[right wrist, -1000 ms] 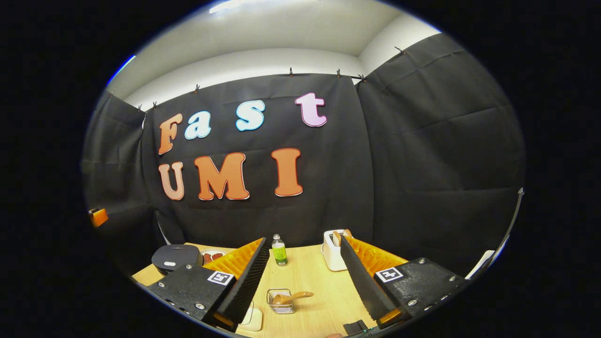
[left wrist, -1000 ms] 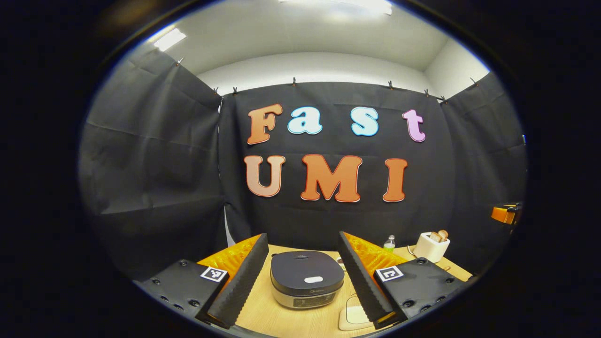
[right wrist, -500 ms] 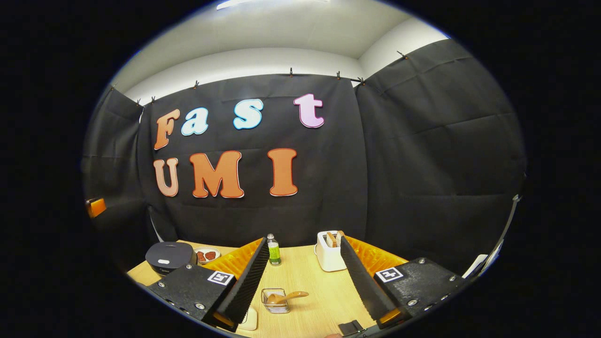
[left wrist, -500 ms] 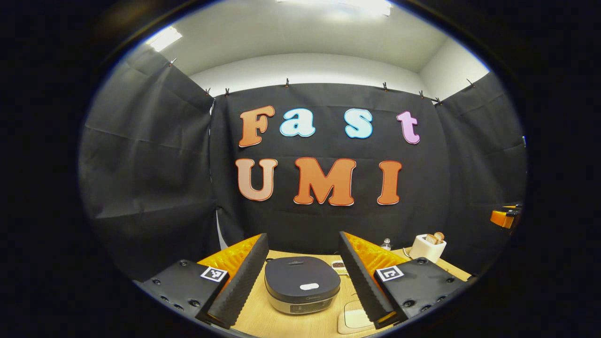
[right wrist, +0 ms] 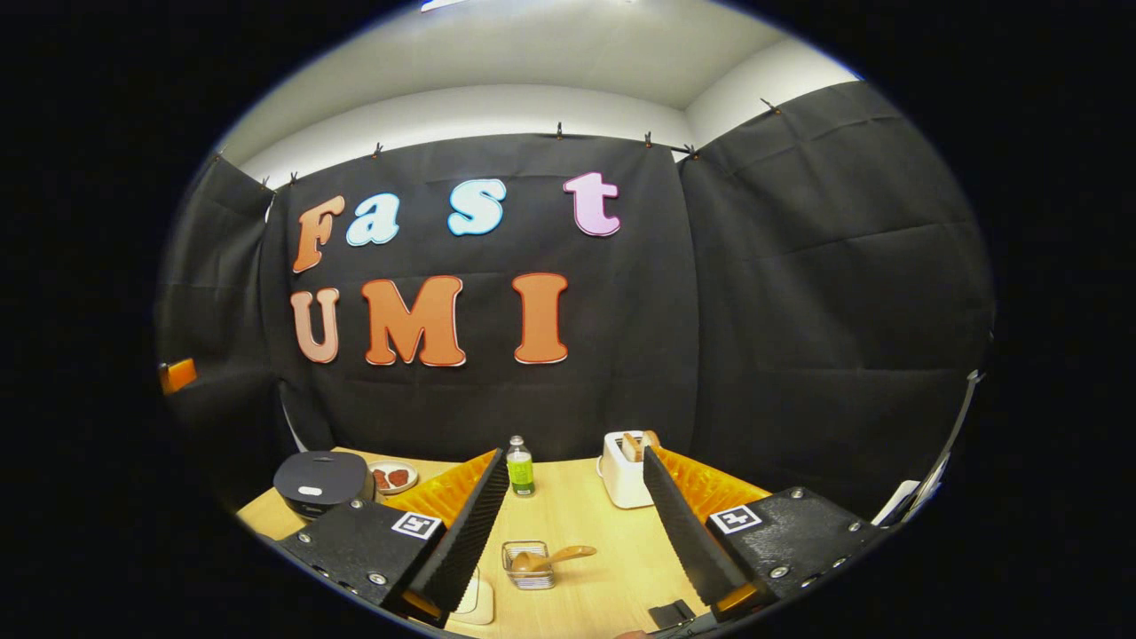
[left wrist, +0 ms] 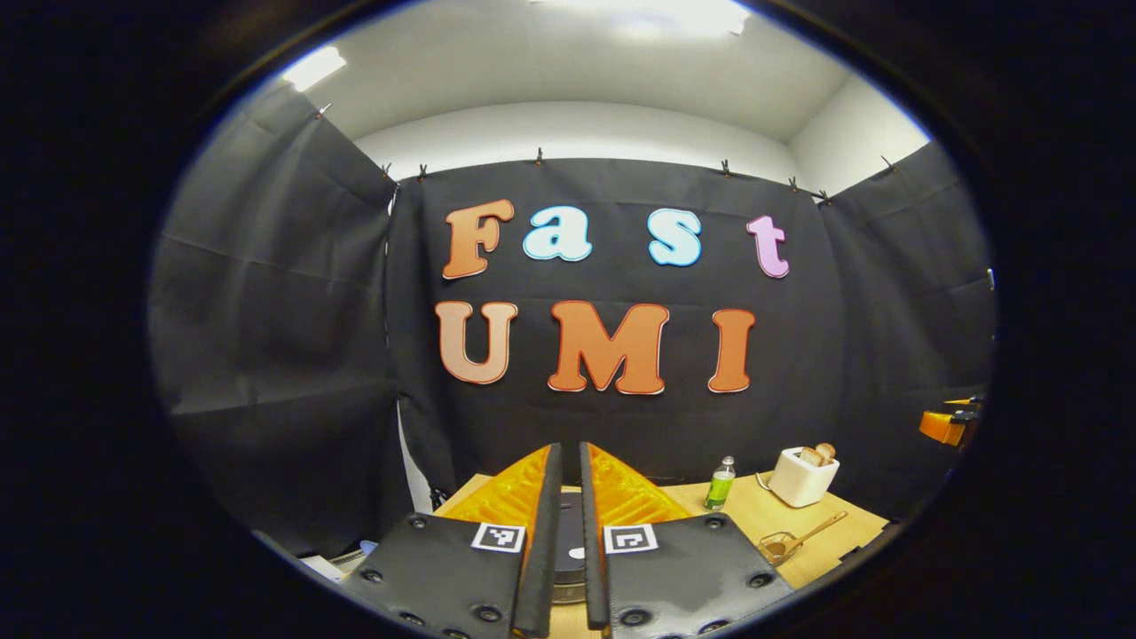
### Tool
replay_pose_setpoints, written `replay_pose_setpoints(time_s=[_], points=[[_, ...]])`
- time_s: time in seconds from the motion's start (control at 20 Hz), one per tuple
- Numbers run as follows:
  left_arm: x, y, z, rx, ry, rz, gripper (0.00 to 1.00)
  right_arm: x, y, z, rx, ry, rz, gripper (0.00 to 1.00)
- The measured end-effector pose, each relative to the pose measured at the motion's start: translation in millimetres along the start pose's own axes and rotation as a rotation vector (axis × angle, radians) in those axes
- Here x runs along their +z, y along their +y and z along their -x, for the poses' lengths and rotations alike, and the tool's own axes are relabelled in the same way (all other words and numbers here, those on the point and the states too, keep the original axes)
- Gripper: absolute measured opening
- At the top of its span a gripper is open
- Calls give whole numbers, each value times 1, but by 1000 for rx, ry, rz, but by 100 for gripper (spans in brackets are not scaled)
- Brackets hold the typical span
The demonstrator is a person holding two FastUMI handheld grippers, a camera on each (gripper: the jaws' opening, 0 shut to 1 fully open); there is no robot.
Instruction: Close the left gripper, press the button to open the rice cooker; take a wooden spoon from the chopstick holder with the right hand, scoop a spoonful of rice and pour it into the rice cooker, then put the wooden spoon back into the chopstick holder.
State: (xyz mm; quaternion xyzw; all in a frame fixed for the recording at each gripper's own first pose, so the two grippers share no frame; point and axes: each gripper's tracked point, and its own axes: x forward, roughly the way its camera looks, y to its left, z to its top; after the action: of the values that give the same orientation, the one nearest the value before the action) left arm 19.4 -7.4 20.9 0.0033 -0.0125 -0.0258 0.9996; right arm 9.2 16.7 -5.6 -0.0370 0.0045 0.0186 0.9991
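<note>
The dark rice cooker (right wrist: 321,482) stands lid-down at the table's far left in the right gripper view, a pale button (right wrist: 310,490) on its lid. In the left gripper view, my left gripper (left wrist: 566,448) is shut with nothing between its fingers, and a sliver of the cooker (left wrist: 571,581) shows through the gap just ahead. A wooden spoon (right wrist: 552,558) leans in the wire chopstick holder (right wrist: 529,568), low between the fingers of my open right gripper (right wrist: 572,461). The same holder (left wrist: 779,547) and spoon (left wrist: 818,527) sit off to the right in the left gripper view.
A green bottle (right wrist: 520,468) and a white toaster (right wrist: 626,461) stand at the back of the wooden table (right wrist: 595,515). A small plate (right wrist: 392,477) lies beside the cooker. A cream container (right wrist: 475,599) sits behind my right gripper's left finger. Black cloth walls close in on three sides.
My left gripper has shut its fingers and now lines up on the rice cooker, which they largely hide. The right gripper has barely moved and stays open.
</note>
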Motion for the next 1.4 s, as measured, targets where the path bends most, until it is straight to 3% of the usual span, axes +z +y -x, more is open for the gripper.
replay_pose_setpoints(time_s=[0.05, 0.15, 0.25, 0.3, 0.85, 1.4], points=[[-5, -1, 1, -16, 19, 8, 12, 0, 1, -1, 3, -1, 2, 94], [-13, 9, -3, -3, 39, 5, 10, -2, 1, -2, -1, -1, 12, 94], [-22, 9, -7, -9, 74, 7, 0, -3, 3, -3, -1, 5, 14, 94], [-26, 8, -10, -9, 82, 8, 4, -4, 4, -2, 2, 6, 14, 94], [-113, -35, -88, -118, 261, 48, 4, -21, -5, -6, -25, 52, -8, 94], [-230, -26, -132, -88, 481, 12, 4, -40, -25, -10, -89, 106, -10, 94]])
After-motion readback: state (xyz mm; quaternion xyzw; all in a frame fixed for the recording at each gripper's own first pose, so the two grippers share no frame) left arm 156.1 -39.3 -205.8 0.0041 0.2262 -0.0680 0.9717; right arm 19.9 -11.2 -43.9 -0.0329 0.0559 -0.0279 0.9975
